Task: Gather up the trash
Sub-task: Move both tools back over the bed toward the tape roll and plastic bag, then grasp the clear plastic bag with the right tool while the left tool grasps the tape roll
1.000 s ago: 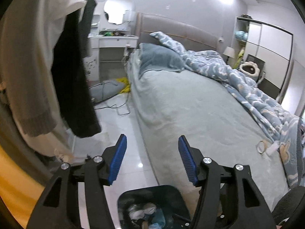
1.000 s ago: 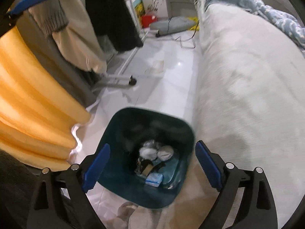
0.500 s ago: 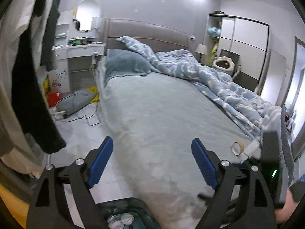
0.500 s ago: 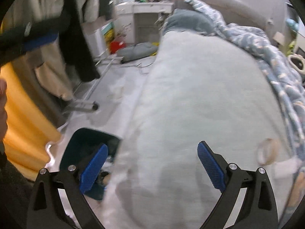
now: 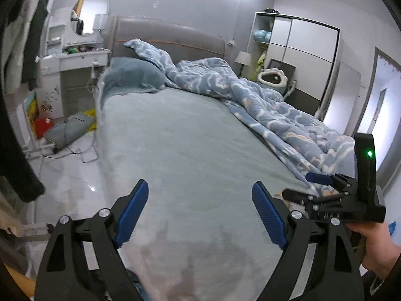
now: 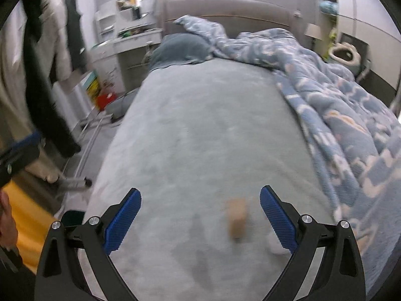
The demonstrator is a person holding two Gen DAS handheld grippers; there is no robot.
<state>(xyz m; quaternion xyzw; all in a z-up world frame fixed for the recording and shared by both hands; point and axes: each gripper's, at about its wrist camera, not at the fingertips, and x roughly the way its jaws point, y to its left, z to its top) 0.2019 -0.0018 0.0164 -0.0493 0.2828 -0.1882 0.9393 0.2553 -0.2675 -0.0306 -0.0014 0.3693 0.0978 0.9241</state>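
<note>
A blurred tan tape roll (image 6: 236, 217) lies on the grey-green bed sheet (image 6: 200, 125), and a small white scrap (image 6: 275, 247) sits just right of it. My right gripper (image 6: 200, 220) hovers open above the sheet. The roll shows between its blue pads, nearer the right one, untouched. My left gripper (image 5: 200, 213) is open over the bed's near end with nothing between its fingers. In the left wrist view the right gripper (image 5: 325, 195) shows at the right, held by a hand (image 5: 376, 245). A corner of the dark teal bin (image 6: 71, 217) peeks out on the floor, lower left.
A rumpled blue blanket (image 5: 263, 105) covers the bed's right side, with a blue pillow (image 5: 132, 77) at the head. Hanging clothes (image 6: 50, 75) on a wheeled rack line the left. A grey bag (image 5: 70, 130), cables and a red item lie on the floor by the dressing table (image 5: 72, 57).
Both views have swung from the bin on the floor up and over onto the bed. The left jaws have widened. The tape roll has come between the right gripper's fingers.
</note>
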